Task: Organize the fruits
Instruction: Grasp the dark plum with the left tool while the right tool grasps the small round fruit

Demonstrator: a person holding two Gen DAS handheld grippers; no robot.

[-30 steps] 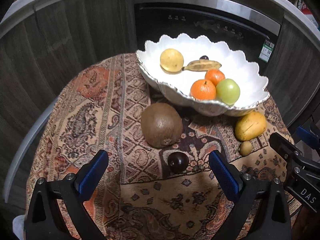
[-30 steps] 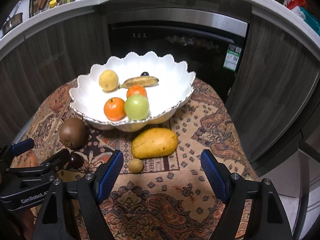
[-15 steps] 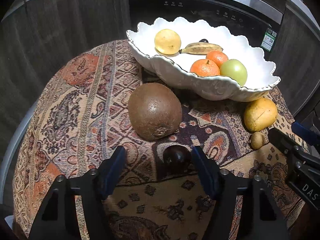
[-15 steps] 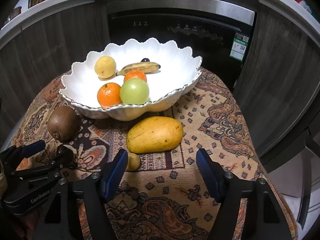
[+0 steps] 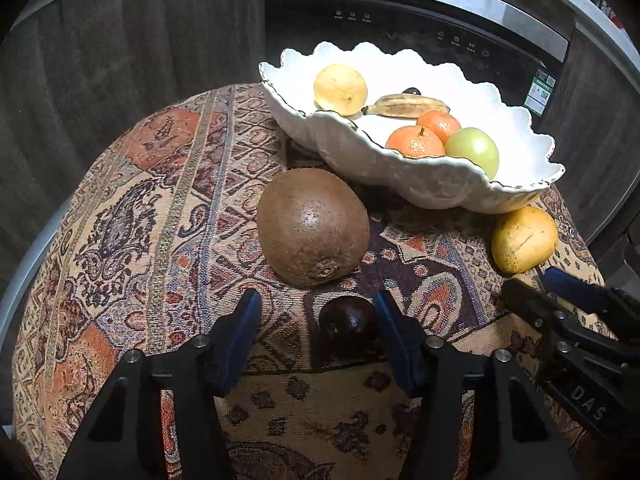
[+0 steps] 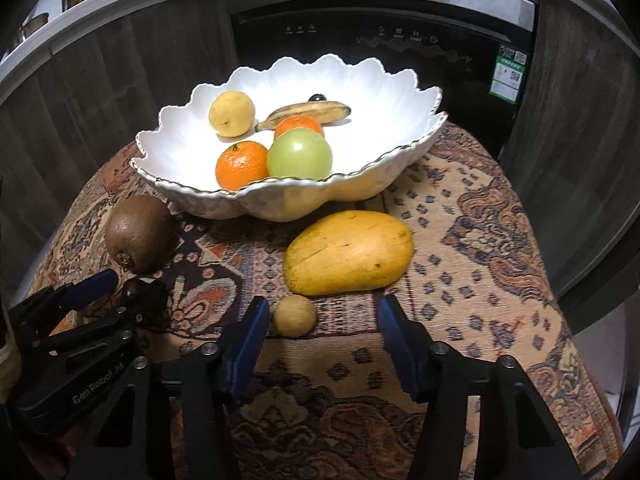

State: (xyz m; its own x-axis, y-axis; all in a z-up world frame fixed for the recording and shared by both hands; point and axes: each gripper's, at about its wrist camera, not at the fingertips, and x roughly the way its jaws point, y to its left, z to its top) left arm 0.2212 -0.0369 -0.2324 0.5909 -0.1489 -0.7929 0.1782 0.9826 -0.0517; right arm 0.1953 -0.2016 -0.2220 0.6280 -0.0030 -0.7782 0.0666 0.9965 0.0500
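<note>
Left gripper [image 5: 316, 328] fingers apart around small dark round plum [image 5: 347, 326] on patterned-cloth table [image 5: 120, 240], beside brown kiwi [image 5: 312, 226] | right gripper [image 6: 320, 334] fingers apart near small tan round fruit [image 6: 295, 315], yellow mango [image 6: 349, 253] beyond | plum is best centred before closing gently; white scalloped bowl [image 6: 360, 184] is judged the destination.

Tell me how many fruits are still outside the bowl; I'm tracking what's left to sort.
4. The kiwi and mango lie beside the white bowl; the dark plum sits between the left gripper's fingers; the small tan fruit before the right gripper. None looks hidden.
</note>
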